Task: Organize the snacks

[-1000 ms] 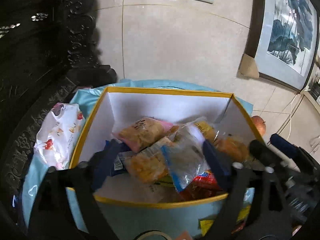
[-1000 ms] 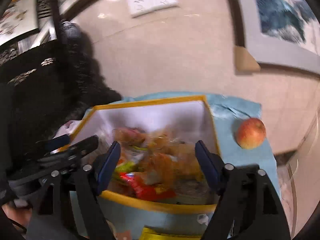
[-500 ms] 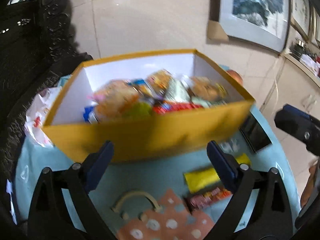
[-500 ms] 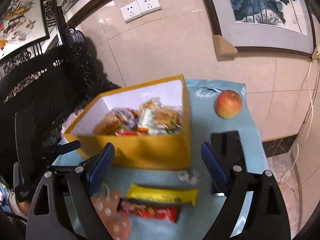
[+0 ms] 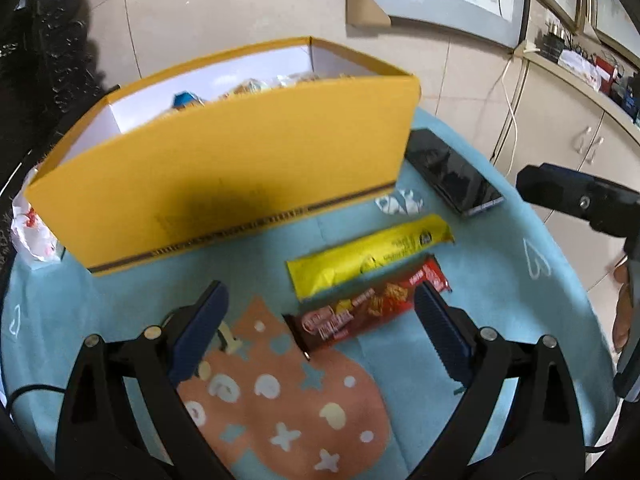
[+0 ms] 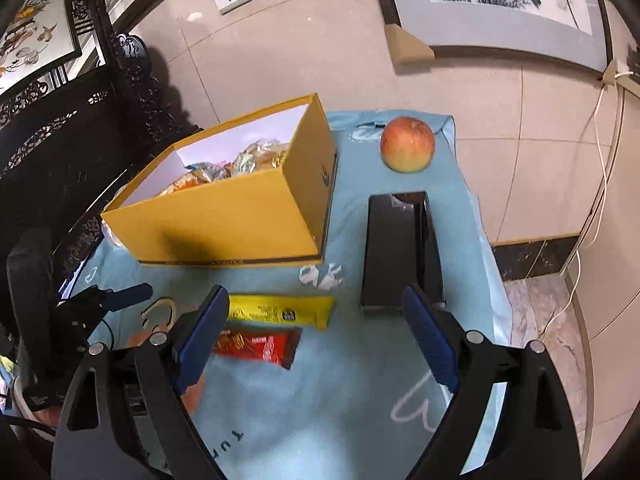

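Hovering over the table: I had both tools above the light blue cloth (image 6: 360, 408), neither one carrying anything.

Left gripper (image 5: 320, 334): jaws stood wide apart, empty, astride the near half of the long brown-and-red foil-wrapped biscuit bar (image 5: 366, 308).

Right gripper (image 6: 316, 336): jaws spread wide, nothing between the pads, poised over bare cloth just right of the two bars.

Loose snacks: the brown-and-red bar lay flat beside the long yellow plastic-wrapped bar (image 5: 370, 256), both in front of the open yellow cardboard box (image 5: 224, 184).

Box: already held a heap of small crinkly packets (image 6: 224, 168); room looked left on top.

Handling, my read: both bars seemed light, with slick wrappers and brittle contents that could crack under a hard pinch.

Where to hold: I judged mid-length, across the narrow width, safest; the flat end seals would likely slip.

Bystanders: a red-yellow apple (image 6: 407, 143), a black phone (image 5: 452, 170) and a salmon patterned pouch (image 5: 288, 396) shared the cloth.
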Motion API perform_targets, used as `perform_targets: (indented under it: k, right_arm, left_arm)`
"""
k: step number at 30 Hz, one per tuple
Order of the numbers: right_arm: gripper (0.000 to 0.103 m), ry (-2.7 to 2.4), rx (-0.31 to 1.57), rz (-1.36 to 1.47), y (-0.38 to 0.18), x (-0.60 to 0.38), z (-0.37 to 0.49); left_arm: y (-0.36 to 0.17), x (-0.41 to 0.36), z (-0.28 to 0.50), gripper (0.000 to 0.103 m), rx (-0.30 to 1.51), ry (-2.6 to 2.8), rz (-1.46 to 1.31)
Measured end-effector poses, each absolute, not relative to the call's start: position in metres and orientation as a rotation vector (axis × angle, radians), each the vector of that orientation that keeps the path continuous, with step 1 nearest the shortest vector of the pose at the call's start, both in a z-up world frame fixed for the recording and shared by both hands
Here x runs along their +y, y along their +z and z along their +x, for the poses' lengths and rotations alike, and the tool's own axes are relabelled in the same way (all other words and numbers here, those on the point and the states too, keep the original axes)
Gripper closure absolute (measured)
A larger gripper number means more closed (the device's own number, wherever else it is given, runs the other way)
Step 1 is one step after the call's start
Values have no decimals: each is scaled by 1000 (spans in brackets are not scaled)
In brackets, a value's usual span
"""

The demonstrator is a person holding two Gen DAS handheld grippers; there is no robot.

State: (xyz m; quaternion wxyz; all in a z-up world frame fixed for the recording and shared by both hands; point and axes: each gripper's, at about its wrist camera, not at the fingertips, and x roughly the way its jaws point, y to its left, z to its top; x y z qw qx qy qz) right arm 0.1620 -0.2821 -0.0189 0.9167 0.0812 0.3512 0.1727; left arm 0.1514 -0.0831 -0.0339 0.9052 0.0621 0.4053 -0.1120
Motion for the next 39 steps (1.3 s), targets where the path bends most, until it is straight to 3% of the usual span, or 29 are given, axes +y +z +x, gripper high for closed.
perform_targets:
  k: [11, 13, 18, 20, 22, 24, 32, 39]
  right_arm:
    - [14, 381, 746, 161, -28, -276, 164]
    - [14, 378, 748, 167, -30, -278, 164]
    - [14, 376, 757, 160, -31, -279, 166]
    - [14, 383, 764, 146, -32, -276, 168]
    - [14, 400, 774, 109, -33, -269, 174]
    - [14, 433, 790, 59, -34, -261, 180]
    - [14, 554, 851, -203, -47, -218, 207]
    - [14, 550, 873, -134, -56, -213, 215]
  left_arm:
    - [-55, -107, 151, 9, 868, -310, 182]
    - [-60, -112, 154, 22, 887, -336, 183]
    - [-65, -119, 161, 25, 884, -350, 209]
    - [-68, -120, 165, 41, 891, -366, 209]
    - [-72, -119, 168, 70, 908, -402, 204]
    - [-73, -120, 166, 79, 900, -422, 216]
    - [-73, -111, 169, 79, 923, -455, 189]
    - [-71, -97, 160, 79, 925, -421, 213]
